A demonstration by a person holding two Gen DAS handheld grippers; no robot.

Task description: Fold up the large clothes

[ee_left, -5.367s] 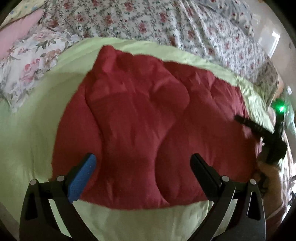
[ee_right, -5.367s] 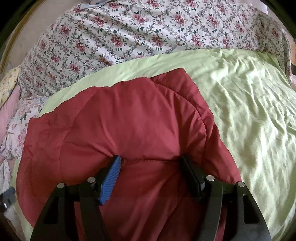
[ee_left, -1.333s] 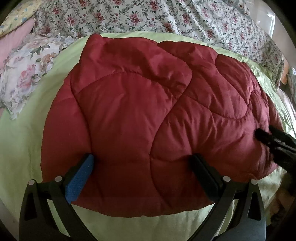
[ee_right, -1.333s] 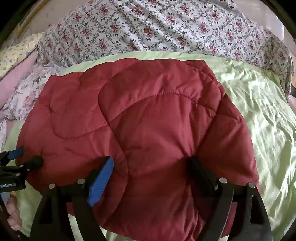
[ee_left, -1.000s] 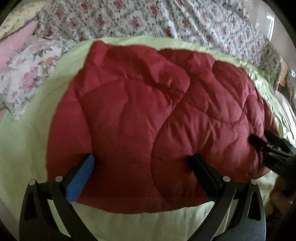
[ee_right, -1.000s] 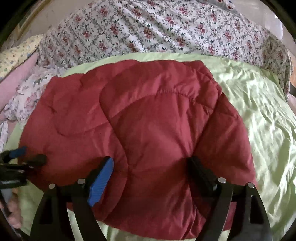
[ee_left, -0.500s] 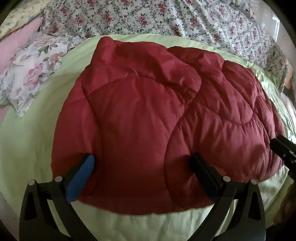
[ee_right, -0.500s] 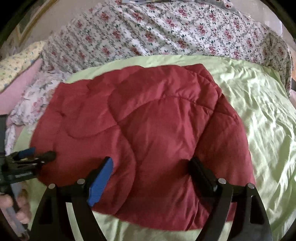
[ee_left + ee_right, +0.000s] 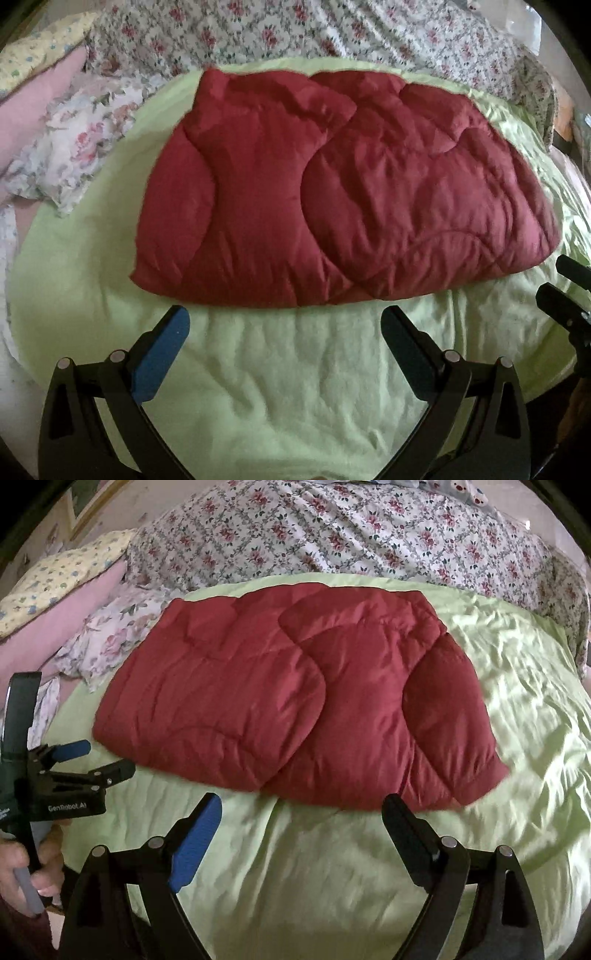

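Note:
A folded dark red quilted piece (image 9: 332,192) lies flat on the pale green sheet (image 9: 295,387). My left gripper (image 9: 286,317) hangs open just short of its near edge, over bare sheet, with nothing between its fingers. In the right wrist view the same red piece (image 9: 295,701) lies ahead, and my right gripper (image 9: 303,803) stands wide with its jaws opening and nothing between them. The left gripper (image 9: 105,757) shows at that view's left edge, held by a hand (image 9: 14,864). At the far right of the left wrist view the right gripper (image 9: 561,277) pokes in.
A floral quilt (image 9: 369,528) is bunched along the far side of the bed. A flowered pillow (image 9: 81,147) and a pink pillow (image 9: 55,627) lie at the left. The green sheet (image 9: 517,701) stretches wrinkled to the right of the red piece.
Both grippers have drawn back from the red piece. Half a second ago their fingers straddled its near edge; now they stand clear of it over the green sheet.

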